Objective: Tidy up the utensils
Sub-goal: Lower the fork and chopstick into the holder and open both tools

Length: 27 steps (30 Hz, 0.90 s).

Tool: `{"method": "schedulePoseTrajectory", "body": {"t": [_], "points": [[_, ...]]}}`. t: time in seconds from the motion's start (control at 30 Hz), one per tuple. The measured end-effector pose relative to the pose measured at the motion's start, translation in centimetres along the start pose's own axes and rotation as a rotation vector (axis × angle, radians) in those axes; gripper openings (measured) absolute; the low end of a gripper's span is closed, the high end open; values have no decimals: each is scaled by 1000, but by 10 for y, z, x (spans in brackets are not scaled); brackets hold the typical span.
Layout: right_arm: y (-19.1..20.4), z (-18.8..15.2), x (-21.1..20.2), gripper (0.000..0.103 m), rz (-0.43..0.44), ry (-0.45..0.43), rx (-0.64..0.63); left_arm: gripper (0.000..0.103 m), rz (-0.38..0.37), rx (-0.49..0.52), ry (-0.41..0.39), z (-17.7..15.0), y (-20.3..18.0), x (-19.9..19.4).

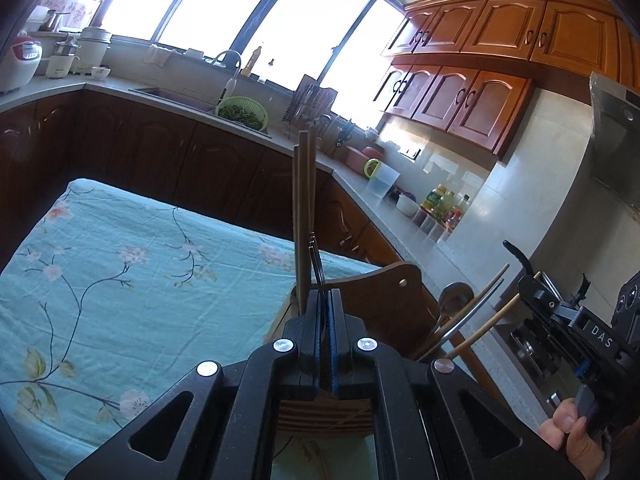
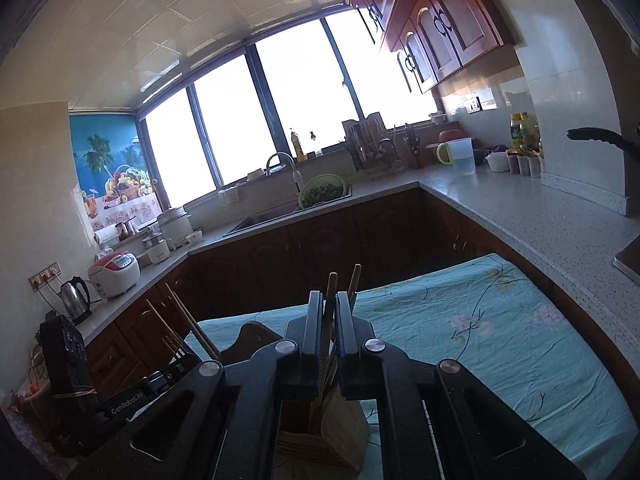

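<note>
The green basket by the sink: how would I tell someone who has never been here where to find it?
Start at the big window and drop to the counter under it, where the sink sits below a curved tap. The green basket rests at the sink's right end, left of the dish rack. It alone is bright green, slotted and full of dark greens.

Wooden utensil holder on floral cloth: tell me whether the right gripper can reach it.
Probably yes: right gripper, shut on a brown wooden chopstick, hangs directly above the wooden holder, nothing between.
</note>
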State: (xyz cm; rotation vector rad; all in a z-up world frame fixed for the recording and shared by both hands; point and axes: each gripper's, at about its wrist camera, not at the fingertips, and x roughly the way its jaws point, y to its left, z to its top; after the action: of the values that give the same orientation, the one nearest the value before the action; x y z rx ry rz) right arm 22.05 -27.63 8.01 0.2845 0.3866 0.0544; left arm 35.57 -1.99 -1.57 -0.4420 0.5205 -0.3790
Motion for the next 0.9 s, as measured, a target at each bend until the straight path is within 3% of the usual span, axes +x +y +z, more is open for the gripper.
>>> {"method": "schedulePoseTrajectory", "body": {"t": [0.43,0.5,0.6,0.67,0.73,0.8,0.87,0.9], "points": [[-4,-3,8,6,-4,38,21,2,5,1,12,9,3,-9],[-6,-2,8,11,3,43,31,2,10,-4,19,10,3,-10],[-7,0,4,17,8,38,47,12,0,-12,27,9,3,-14],[-7,2,-2,36,14,24,57,23,8,-10,10,11,2,-21],[-8,5,-10,50,23,4,69,26,10,-10,-5,11,2,-29],[-8,7,-19,54,28,-15,77,34,16,-12,-9,9,1,-35],[-9,8,-28,80,39,-30,87,42,20,-17,-15,6,1,-44],[-9,8,-33,88,47,-39,93,50,27,-17,-14,4,1,-48]]}}
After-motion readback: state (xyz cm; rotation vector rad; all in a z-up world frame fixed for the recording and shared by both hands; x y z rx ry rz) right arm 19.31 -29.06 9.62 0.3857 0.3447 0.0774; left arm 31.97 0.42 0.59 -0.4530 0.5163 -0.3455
